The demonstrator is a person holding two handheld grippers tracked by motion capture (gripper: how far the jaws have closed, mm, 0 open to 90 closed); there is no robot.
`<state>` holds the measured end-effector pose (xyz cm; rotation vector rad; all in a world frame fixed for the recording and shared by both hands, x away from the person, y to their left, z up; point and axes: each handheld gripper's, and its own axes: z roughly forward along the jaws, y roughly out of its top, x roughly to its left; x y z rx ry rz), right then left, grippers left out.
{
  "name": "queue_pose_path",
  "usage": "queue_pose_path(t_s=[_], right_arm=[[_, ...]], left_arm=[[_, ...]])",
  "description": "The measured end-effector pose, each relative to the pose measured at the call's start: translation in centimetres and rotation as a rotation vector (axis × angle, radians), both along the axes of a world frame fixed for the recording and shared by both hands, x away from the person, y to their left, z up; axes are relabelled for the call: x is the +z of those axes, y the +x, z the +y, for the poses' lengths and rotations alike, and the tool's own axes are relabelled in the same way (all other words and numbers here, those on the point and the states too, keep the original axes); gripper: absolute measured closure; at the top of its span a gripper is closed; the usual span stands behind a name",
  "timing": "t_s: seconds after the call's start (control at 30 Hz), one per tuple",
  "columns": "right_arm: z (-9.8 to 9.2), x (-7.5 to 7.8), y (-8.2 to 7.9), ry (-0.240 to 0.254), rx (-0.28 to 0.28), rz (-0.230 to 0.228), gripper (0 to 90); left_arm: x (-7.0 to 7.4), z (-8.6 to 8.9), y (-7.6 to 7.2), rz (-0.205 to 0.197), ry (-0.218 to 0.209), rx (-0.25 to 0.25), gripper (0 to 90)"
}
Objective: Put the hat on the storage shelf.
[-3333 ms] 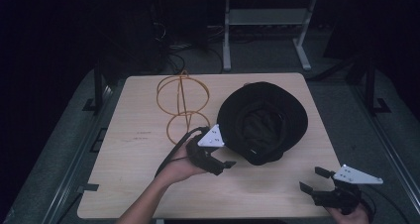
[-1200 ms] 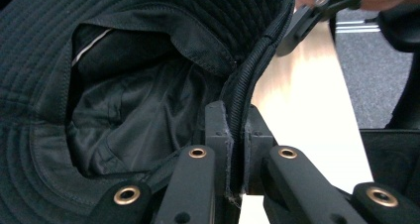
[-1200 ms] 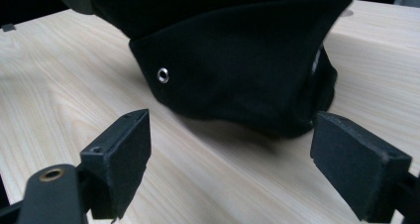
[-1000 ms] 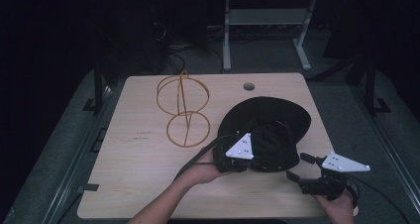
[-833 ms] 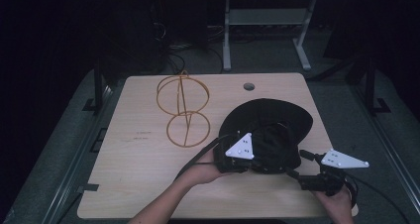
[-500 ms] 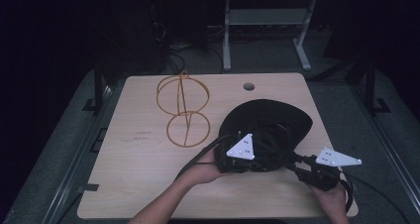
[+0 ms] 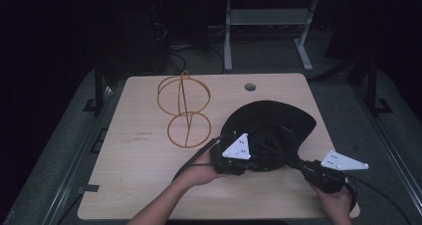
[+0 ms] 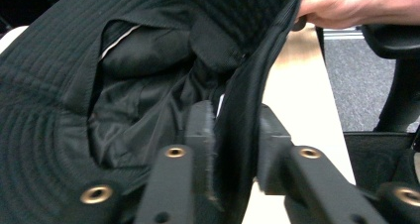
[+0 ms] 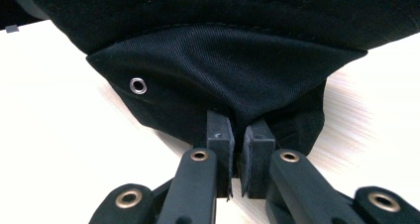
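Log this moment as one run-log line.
left gripper: shut on black hat brim | right gripper: shut on hat fabric | hat: partly lifted | orange wire stand: untouched on table

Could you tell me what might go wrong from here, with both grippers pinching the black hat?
1. The right gripper holds only a thin fold of the black hat at its fingertips; a pull could slip it free.
2. The left gripper clamps the brim edge-on, so the soft fabric may slide out or fold over.
3. The orange wire stand stands close beside the hat; swinging the hat left might knock it over.
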<state>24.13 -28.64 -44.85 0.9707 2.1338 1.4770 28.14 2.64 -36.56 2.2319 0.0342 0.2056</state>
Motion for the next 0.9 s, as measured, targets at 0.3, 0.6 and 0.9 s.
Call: queue_pose_path(t_s=[0.3, 0.6, 0.9], right_arm=[[-0.8, 0.6, -0.2, 0.053, -0.018, 0.011, 85.3], [-2.2, 2.0, -0.9, 0.113, -0.045, -0.002, 85.8], [-2.9, 4.5, -0.7, 0.133, -0.067, -0.004, 86.1]], left_arm=[[0.1, 1.7, -0.5, 0.004, 0.004, 0.032, 57.4], [-0.2, 3.2, -1.2, 0.000, -0.011, 0.052, 54.7], [-0.6, 5.0, -1.5, 0.002, -0.033, 0.087, 52.3]])
